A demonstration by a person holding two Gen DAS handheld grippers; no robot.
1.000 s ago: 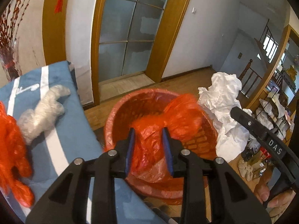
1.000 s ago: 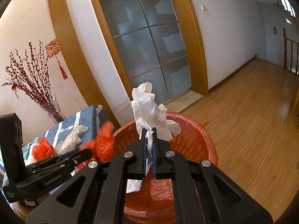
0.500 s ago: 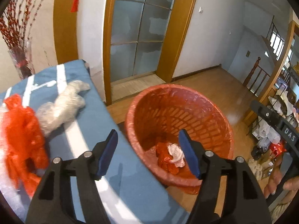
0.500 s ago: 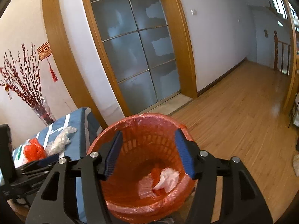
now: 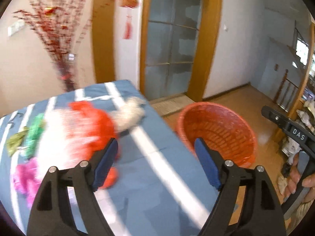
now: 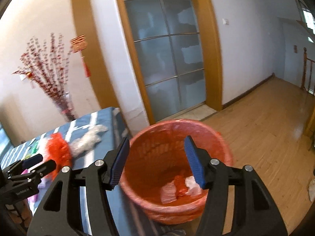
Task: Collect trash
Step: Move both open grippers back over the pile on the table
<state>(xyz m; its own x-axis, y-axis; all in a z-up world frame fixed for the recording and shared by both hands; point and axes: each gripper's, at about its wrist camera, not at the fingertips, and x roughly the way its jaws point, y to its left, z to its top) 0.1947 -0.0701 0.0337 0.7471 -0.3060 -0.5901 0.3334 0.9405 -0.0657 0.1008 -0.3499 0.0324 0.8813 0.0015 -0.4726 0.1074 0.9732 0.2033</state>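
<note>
Trash (image 6: 182,186) inside the basket (image 6: 149,135) shows only past the gaping, empty right gripper (image 6: 157,160) (left (image 5: 155,163) still widening).

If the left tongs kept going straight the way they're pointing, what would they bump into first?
Probably the blue striped tablecloth: it fills the gap between the open left tongs. The red bag lies just to the left of that line and the orange basket to the right. The picture is blurry, so depth is a guess.

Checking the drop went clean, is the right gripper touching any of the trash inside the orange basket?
Apart. The right wrist view shows the right gripper open and empty above the orange basket, with the trash lying at its bottom.
</note>
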